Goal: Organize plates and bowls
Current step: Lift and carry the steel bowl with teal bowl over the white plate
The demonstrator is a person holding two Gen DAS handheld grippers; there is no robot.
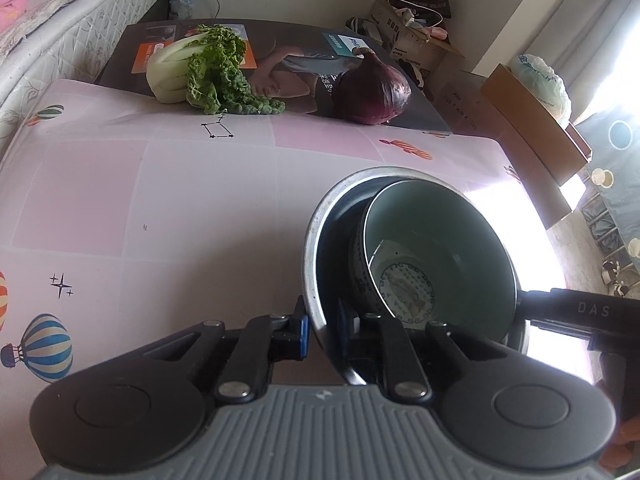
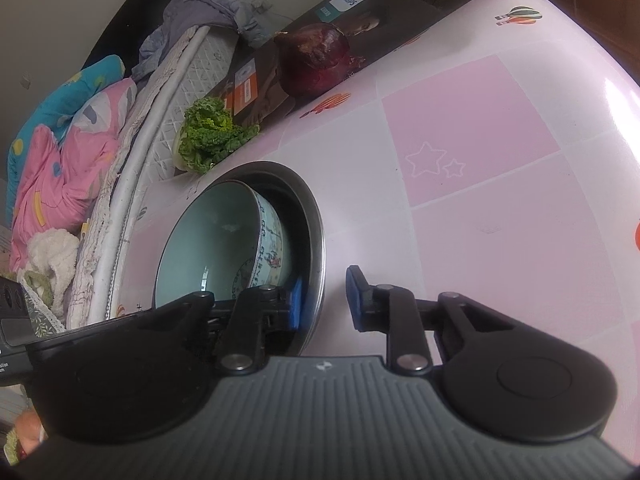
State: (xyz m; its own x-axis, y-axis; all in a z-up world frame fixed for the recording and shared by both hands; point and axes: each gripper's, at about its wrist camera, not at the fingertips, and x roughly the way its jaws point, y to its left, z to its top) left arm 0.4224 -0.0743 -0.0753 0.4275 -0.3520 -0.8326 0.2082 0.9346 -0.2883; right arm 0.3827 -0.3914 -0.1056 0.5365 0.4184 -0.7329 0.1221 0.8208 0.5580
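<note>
A steel bowl (image 1: 320,216) stands on the pink table (image 1: 120,184), with a pale green patterned ceramic bowl (image 1: 440,248) leaning tilted inside it. My left gripper (image 1: 323,330) is shut on the steel bowl's near rim, one blue pad outside and one inside. The right wrist view shows the same steel bowl (image 2: 316,216) and ceramic bowl (image 2: 208,240). My right gripper (image 2: 325,300) straddles the opposite rim. Its left pad is inside the bowl, and its right pad (image 2: 354,300) stands a little clear of the outer wall, so it is open.
A leafy green vegetable (image 1: 208,72) and a red onion (image 1: 372,92) lie on a flat dark box (image 1: 280,40) at the table's far side. Cardboard boxes (image 1: 532,120) stand beyond the right edge. A bed with bedding (image 2: 68,140) borders the table.
</note>
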